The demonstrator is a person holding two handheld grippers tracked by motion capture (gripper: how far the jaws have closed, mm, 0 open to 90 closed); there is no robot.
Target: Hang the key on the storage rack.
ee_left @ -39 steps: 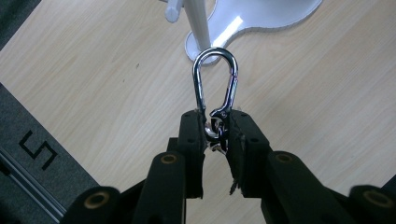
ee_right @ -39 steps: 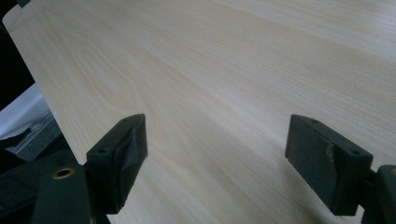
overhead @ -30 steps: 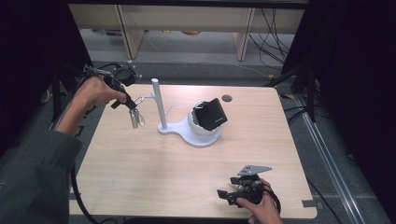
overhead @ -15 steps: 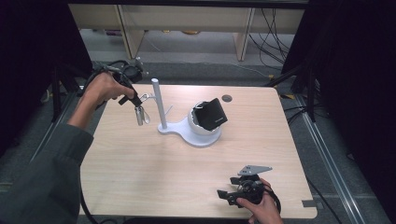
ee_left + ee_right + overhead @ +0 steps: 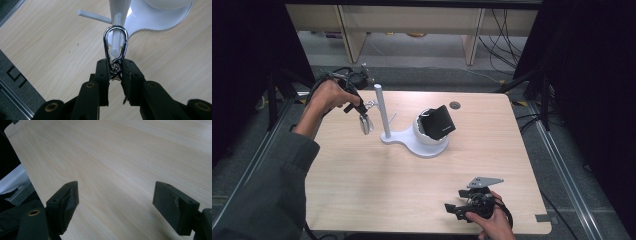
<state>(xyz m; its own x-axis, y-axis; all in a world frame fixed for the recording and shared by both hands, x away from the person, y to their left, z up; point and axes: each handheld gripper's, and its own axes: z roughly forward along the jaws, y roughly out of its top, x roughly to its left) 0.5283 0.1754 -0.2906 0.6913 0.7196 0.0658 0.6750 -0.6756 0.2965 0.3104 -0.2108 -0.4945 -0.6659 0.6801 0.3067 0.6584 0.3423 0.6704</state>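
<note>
A white stand [image 5: 403,137] with an upright pole [image 5: 380,107] and thin side pegs stands at the table's back middle. My left gripper [image 5: 362,107] hovers just left of the pole, shut on the swivel end of a silver carabiner clip [image 5: 115,42]. In the left gripper view the clip's loop lies over a white peg [image 5: 115,43] below the pole; whether the peg passes through it I cannot tell. Something small dangles under the hand [image 5: 364,124]. My right gripper [image 5: 453,208] rests near the front edge, open, with bare wood between its jaws [image 5: 116,202].
A black box-shaped object [image 5: 438,122] sits tilted on a white dome on the stand's base. A second peg [image 5: 93,16] juts out low from the pole. A round cable hole [image 5: 455,105] lies at the table's back. Shelving stands beyond the table.
My left gripper has carried the clip right and slightly back, from well left of the pole to right beside it. The right gripper has stayed put.
</note>
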